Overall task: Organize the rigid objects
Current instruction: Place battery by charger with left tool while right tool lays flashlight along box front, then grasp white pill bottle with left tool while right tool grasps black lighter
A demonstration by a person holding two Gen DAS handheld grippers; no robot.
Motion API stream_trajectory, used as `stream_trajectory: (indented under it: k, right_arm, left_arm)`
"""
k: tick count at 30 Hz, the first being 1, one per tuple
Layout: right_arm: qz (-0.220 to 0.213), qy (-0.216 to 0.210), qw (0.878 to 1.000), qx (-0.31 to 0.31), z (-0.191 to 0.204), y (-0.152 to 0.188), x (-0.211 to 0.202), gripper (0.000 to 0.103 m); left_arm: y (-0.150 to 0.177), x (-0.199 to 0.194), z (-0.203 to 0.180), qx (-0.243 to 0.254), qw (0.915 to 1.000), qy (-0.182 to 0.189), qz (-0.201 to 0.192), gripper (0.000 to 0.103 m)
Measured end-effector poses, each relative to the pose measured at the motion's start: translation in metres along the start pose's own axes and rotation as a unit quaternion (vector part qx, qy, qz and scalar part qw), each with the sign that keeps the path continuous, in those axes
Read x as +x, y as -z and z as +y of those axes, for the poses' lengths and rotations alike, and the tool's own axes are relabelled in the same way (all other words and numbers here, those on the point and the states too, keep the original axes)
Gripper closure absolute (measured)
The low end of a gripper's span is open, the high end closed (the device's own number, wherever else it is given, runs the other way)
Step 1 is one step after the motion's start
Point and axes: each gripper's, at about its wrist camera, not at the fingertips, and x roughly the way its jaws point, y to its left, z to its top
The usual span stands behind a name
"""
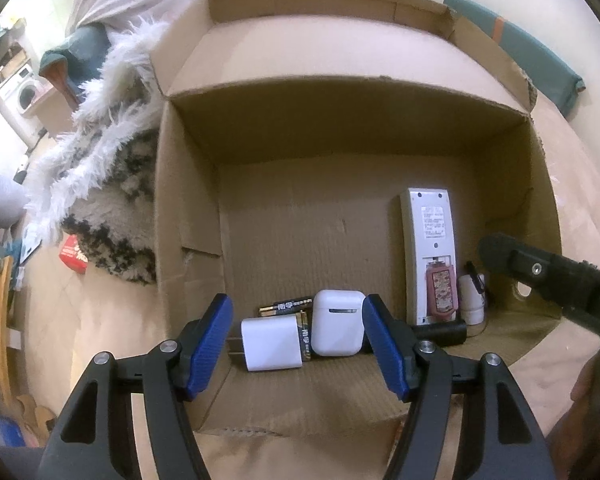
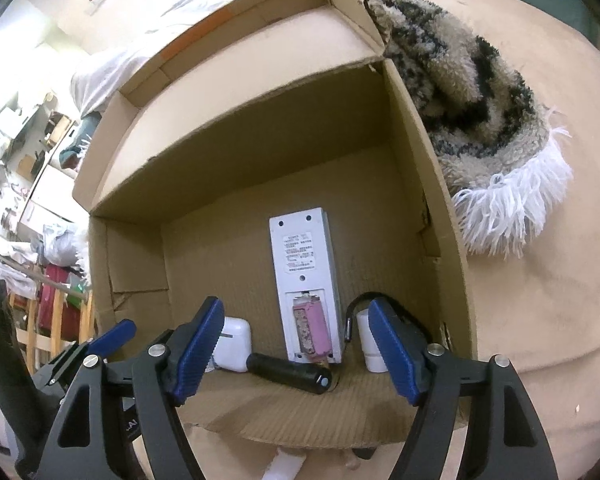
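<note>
The left tongs (image 1: 296,344) stand wide, their blue pads clear of everything; nothing is held. Between the pads, lower down on the floor of the cardboard box (image 1: 188,208), lie a white charger plug (image 1: 271,343) with its prongs pointing left and a white earbud case (image 1: 337,322). The two lie just beside each other, with a few batteries (image 1: 286,307) behind and between them. A black cylinder (image 1: 440,332) lies to the right of the earbud case, partly hidden by the right-hand pad.

The right tongs (image 2: 296,354) are also spread wide and grip nothing. Seen from the right wrist, the black cylinder (image 2: 290,373) lies on the box floor between the pads, slanted, its capped end toward the right. Just behind it a white remote control (image 2: 305,276) lies face down, lengthwise toward the far wall, its battery cover off and a pink cell showing in the compartment. The earbud case (image 2: 233,344) sits to the cylinder's left, partly behind the left pad. A small white cylinder (image 2: 370,340) with a black loop over it stands to the right of the remote, near the box's side wall.

The box lies open toward both cameras, flaps out, on a beige surface. A shaggy rug (image 2: 480,96) with a white fringe lies against the outside of the box.
</note>
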Motion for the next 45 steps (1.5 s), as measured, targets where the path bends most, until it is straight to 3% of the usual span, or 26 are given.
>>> stream_trajectory:
  k: [6, 15, 25, 31, 35, 40, 42, 44, 45]
  right_arm:
    - [-0.009, -0.001, 1.0, 0.002, -0.002, 0.005, -0.015, 0.024]
    - [-0.015, 0.004, 1.0, 0.0, -0.011, 0.029, -0.05, 0.024]
    - [0.014, 0.01, 0.998, 0.054, -0.04, 0.066, -0.057, 0.024]
    - [0.047, 0.018, 0.995, 0.086, -0.056, 0.075, -0.043, 0.024]
    - [0.059, 0.017, 0.992, 0.11, -0.063, 0.077, -0.036, 0.024]
    - [0.068, 0.018, 0.989, 0.128, -0.07, 0.078, -0.03, 0.024]
    - [0.071, 0.018, 0.988, 0.134, -0.073, 0.078, -0.028, 0.024]
    - [0.076, 0.021, 0.987, 0.138, -0.075, 0.078, -0.026, 0.024]
    - [0.078, 0.023, 0.987, 0.14, -0.076, 0.079, -0.024, 0.024]
  left_arm:
    - [0.005, -0.015, 0.01, -0.01, 0.9998, -0.005, -0.013, 0.039]
    - [0.032, -0.035, 0.022, -0.037, 0.9991, 0.019, -0.008, 0.039]
    - [0.069, -0.037, 0.025, -0.056, 0.9982, 0.022, 0.007, 0.039]
    - [0.084, -0.003, 0.002, -0.03, 0.9957, 0.053, 0.069, 0.039]
    - [0.095, 0.013, -0.036, 0.038, 0.9903, 0.091, 0.099, 0.039]
    - [0.111, 0.024, -0.075, 0.1, 0.9833, 0.104, 0.112, 0.039]
    - [0.115, 0.027, -0.085, 0.118, 0.9815, 0.102, 0.111, 0.042]
    - [0.117, 0.032, -0.089, 0.126, 0.9791, 0.105, 0.12, 0.065]
    - [0.119, 0.036, -0.09, 0.126, 0.9779, 0.104, 0.13, 0.071]
